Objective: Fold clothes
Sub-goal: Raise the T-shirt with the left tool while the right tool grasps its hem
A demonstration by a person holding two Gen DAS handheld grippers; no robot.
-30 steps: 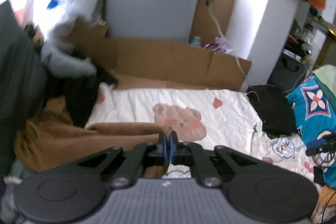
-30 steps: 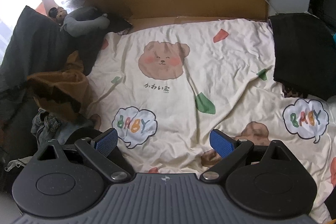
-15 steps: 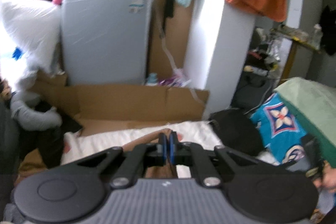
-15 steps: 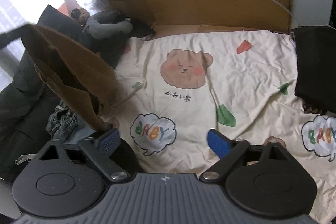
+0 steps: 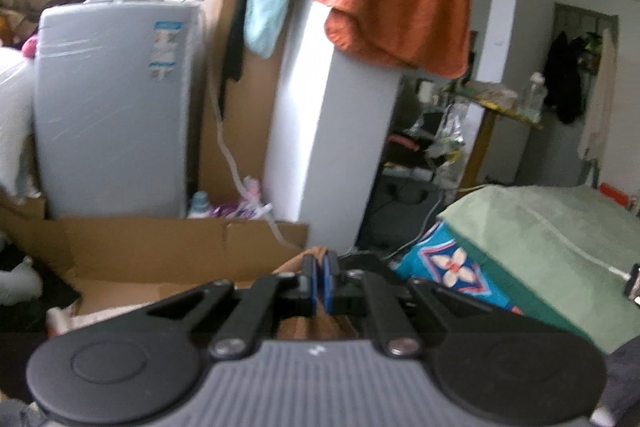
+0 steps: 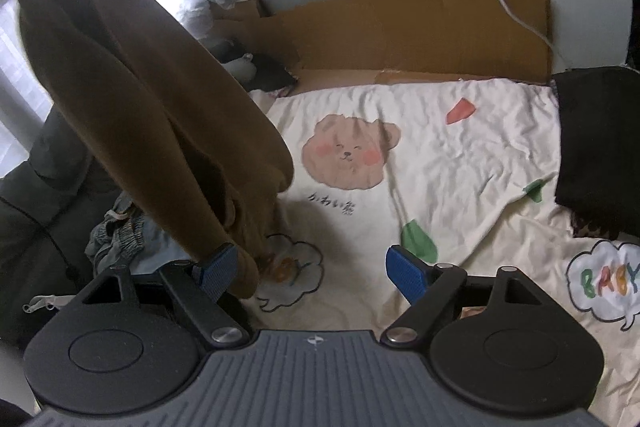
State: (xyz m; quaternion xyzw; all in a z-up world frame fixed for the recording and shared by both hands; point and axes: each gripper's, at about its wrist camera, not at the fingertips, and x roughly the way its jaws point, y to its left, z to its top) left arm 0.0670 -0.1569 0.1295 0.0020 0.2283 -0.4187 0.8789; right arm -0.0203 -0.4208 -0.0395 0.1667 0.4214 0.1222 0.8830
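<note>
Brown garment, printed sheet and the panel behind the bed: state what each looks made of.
Brown garment: thick, soft matte fabric, perhaps fleece or heavy knit; it hangs in rounded, bulky folds without shine.
Printed sheet: thin woven cloth, probably cotton; fine sharp creases, a flat cartoon bear print.
Panel: corrugated cardboard, plain brown and matte, with fold lines and a cut, ragged edge.

Right gripper (image 6: 314, 269) over bed, jaws wide apart, blue pads facing inward. Brown garment (image 6: 152, 99) hangs from upper left, lifted clear of bed, lower end draped just beside left pad. Nothing pinched between pads. Cream sheet (image 6: 460, 155) below, wrinkled, printed with bear face (image 6: 350, 153) and "BABY" cloud (image 6: 604, 283). Black cloth (image 6: 596, 147) at right edge of sheet. Cardboard panel (image 6: 420, 27) upright along far edge. Denim item (image 6: 118, 239) bunched at left, beside dark fabric (image 6: 44, 187)
</note>
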